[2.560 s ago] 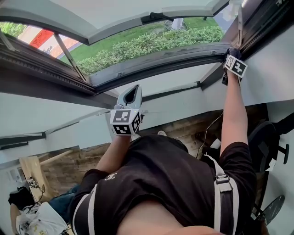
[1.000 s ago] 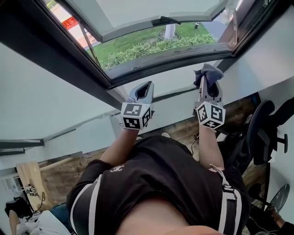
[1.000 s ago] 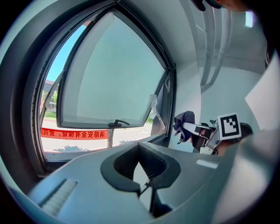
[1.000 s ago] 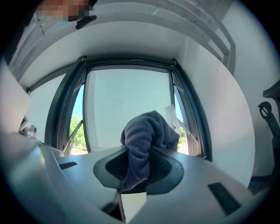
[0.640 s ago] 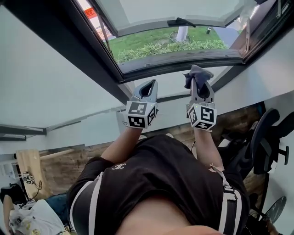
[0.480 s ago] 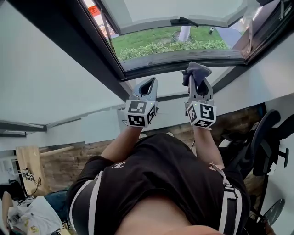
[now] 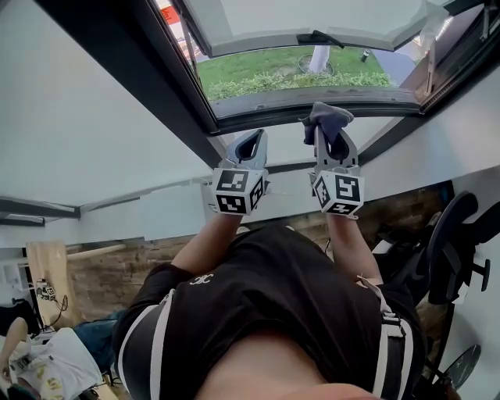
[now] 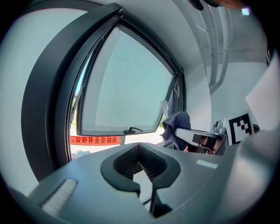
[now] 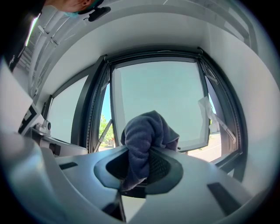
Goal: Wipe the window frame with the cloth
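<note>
My right gripper [image 7: 331, 139] is shut on a bunched dark grey-blue cloth [image 7: 327, 117], held up just below the window frame's dark bottom rail [image 7: 258, 113]. In the right gripper view the cloth [image 9: 146, 133] sticks up out of the jaws of the right gripper [image 9: 140, 165], in front of the window frame [image 9: 94, 103]. My left gripper [image 7: 251, 146] is beside it on the left, shut on nothing, off the frame. From the left gripper [image 8: 146, 168] the cloth [image 8: 177, 126] shows at the right, with the frame's dark post [image 8: 48, 109] at the left.
The window sash [image 7: 312, 19] stands open outward, its black handle [image 7: 316, 37] on the lower edge; grass and shrubs lie beyond. White wall panels flank the opening. A black office chair [image 7: 457, 242] stands at the right and bags [image 7: 47, 367] lie on the floor at lower left.
My right gripper has come down from the frame's upper right corner with the cloth and now sits beside the left gripper. The left gripper has shifted a little to the right.
</note>
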The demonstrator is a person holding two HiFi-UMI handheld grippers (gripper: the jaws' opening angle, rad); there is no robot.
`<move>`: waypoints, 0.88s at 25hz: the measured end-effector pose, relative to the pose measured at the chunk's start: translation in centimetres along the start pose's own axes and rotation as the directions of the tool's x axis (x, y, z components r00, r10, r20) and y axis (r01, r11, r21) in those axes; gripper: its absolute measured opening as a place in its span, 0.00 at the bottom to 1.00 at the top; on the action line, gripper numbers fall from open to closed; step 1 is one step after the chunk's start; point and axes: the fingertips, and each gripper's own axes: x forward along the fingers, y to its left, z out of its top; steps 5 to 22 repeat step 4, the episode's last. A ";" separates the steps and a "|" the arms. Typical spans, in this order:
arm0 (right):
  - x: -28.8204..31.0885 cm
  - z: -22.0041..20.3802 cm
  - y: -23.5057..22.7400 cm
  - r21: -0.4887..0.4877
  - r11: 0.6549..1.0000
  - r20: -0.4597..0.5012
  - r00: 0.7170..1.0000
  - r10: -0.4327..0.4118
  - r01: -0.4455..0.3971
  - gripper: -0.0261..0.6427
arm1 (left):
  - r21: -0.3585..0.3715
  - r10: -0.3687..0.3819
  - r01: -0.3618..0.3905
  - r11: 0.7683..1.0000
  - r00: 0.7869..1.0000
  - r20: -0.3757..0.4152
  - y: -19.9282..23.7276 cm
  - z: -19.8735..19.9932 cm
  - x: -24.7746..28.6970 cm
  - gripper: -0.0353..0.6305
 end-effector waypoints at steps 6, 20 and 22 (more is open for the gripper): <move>-0.1 0.1 0.0 0.005 1.000 -0.002 1.000 0.003 -0.003 0.17 | 0.004 0.000 0.000 1.000 1.000 -0.001 -0.1 0.1 -0.1 0.07; -0.1 0.1 0.0 0.005 1.000 -0.002 1.000 0.003 -0.003 0.17 | 0.004 0.000 0.000 1.000 1.000 -0.001 -0.1 0.1 -0.1 0.07; -0.1 0.1 0.0 0.005 1.000 -0.002 1.000 0.003 -0.003 0.17 | 0.004 0.000 0.000 1.000 1.000 -0.001 -0.1 0.1 -0.1 0.07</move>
